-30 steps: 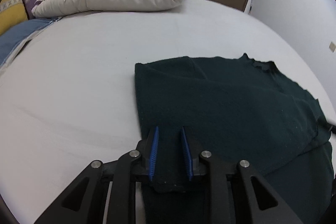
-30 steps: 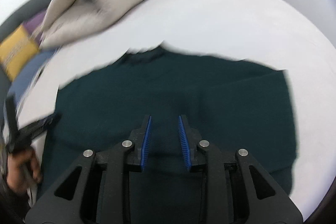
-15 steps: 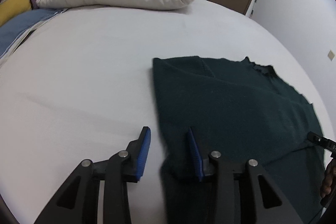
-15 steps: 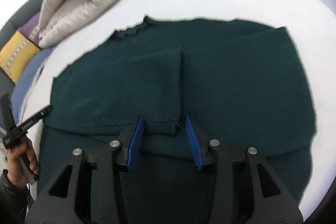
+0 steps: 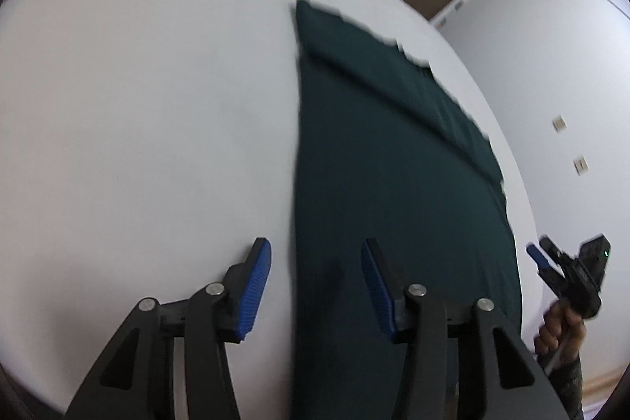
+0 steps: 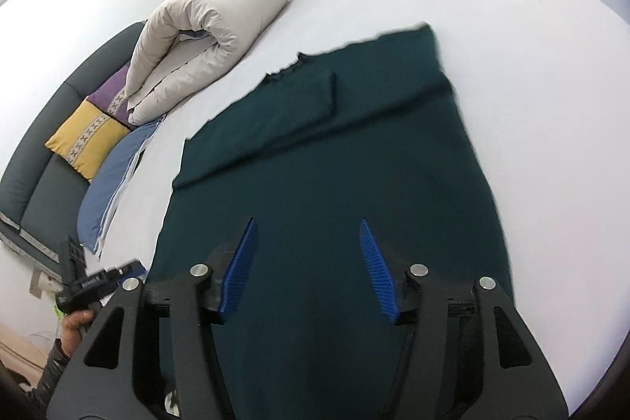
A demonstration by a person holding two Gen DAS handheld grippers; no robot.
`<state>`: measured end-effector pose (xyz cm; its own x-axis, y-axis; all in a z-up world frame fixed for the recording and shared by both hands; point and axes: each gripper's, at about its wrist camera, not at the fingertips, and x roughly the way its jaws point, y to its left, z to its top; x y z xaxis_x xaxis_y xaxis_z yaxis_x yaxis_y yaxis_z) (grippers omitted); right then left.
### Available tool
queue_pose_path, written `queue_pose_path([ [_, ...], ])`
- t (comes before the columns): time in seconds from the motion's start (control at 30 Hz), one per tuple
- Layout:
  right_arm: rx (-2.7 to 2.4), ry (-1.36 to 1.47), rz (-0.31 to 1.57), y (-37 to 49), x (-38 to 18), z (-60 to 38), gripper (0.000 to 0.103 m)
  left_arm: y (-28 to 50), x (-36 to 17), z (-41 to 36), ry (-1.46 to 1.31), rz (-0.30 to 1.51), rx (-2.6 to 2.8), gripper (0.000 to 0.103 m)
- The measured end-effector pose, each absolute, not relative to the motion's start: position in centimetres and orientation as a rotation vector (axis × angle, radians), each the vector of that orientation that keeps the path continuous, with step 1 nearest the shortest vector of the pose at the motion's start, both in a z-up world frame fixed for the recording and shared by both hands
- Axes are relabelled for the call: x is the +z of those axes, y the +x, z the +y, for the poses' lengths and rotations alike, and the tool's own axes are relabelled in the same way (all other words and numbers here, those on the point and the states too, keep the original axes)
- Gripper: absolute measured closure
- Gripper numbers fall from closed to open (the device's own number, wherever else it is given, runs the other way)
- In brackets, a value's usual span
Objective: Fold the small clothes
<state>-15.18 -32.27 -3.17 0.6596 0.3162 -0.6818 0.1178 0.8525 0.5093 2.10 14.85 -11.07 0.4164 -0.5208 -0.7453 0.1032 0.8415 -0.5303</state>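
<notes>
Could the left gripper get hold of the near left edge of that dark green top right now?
Probably yes. The left gripper hangs right over the green top's left edge, jaws opening and empty, with only bare white sheet beside it.

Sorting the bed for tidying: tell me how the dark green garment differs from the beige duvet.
The dark green garment lies flat and thin on the white bed; the beige duvet is thick and puffy, rolled into a bulky bundle. The garment sits mid-bed; the duvet lies near the pillows. Both are folded and rest on the bed.
</notes>
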Motion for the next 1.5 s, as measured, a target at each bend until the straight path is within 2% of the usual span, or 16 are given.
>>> queue_pose_path([
  [0.3, 0.063, 0.647, 0.882, -23.6, -6.3, -36.1, 0.050, -3.3, -11.4, 15.5, -0.512, 1.139, -0.466, 0.053],
  [0.67, 0.066, 0.736, 0.894, -26.8, -7.3, -40.2, 0.050, -4.7, -13.5, 16.1, -0.678, 1.209, -0.545, 0.054],
  [0.73, 0.067, 0.745, 0.909, -27.2, -7.5, -40.6, 0.050, -4.3, -14.1, 16.5, -0.743, 1.215, -0.548, 0.057],
  [0.87, 0.066, 0.765, 0.937, -27.9, -8.1, -41.6, 0.050, -4.2, -14.8, 17.0, -0.786, 1.230, -0.528, 0.075],
  [0.93, 0.062, 0.772, 0.956, -28.2, -8.4, -42.0, 0.050, -4.1, -15.0, 16.9, -0.781, 1.239, -0.518, 0.079],
  [1.5, 0.089, 0.849, 1.083, -28.1, -10.0, -43.1, 0.050, -4.7, -14.1, 16.3, -0.698, 1.253, -0.522, 0.078],
])
